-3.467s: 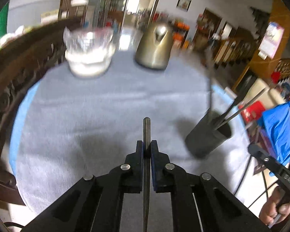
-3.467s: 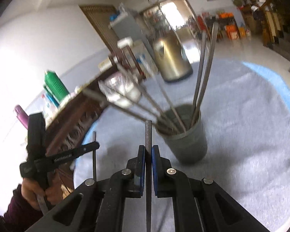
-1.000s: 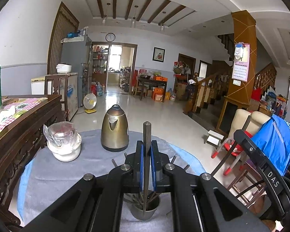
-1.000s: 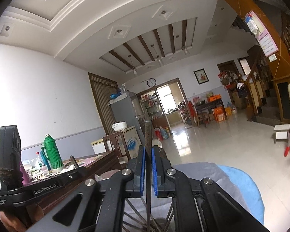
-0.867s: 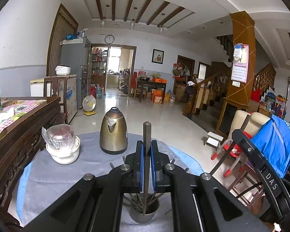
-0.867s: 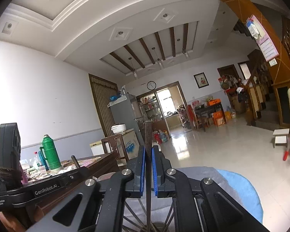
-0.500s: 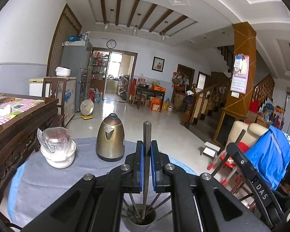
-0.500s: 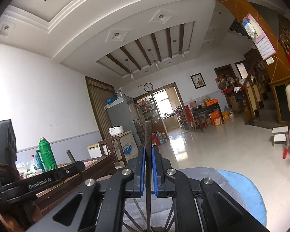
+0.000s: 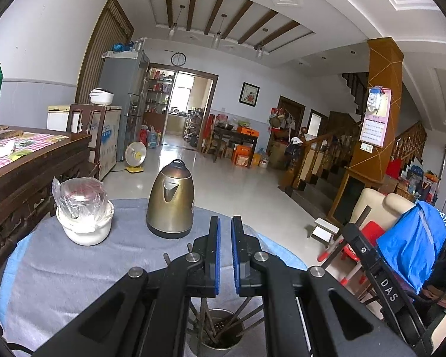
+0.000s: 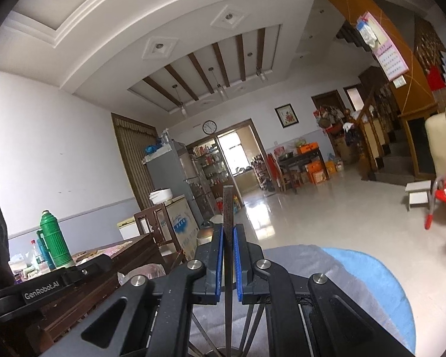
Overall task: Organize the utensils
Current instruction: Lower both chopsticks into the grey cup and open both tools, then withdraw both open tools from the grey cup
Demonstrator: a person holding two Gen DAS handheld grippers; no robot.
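My left gripper (image 9: 224,226) is slightly open and empty, its blue pads apart, right above the grey utensil cup (image 9: 218,333). Several dark chopsticks (image 9: 208,324) stand in the cup. My right gripper (image 10: 228,232) is shut on a dark chopstick (image 10: 228,208) that points upright, its lower end reaching down toward the cup's rim (image 10: 223,352) at the bottom edge. The right gripper's body also shows at the right of the left wrist view (image 9: 380,276).
The grey cloth (image 9: 59,267) covers a round blue table. A bronze kettle (image 9: 171,200) and a white bowl with a plastic-wrapped glass (image 9: 84,208) stand at its far side. A dark wooden sideboard (image 9: 20,178) is on the left.
My left gripper has opened and the chopstick it held has dropped into the cup. My right gripper still holds its chopstick upright over the cup.
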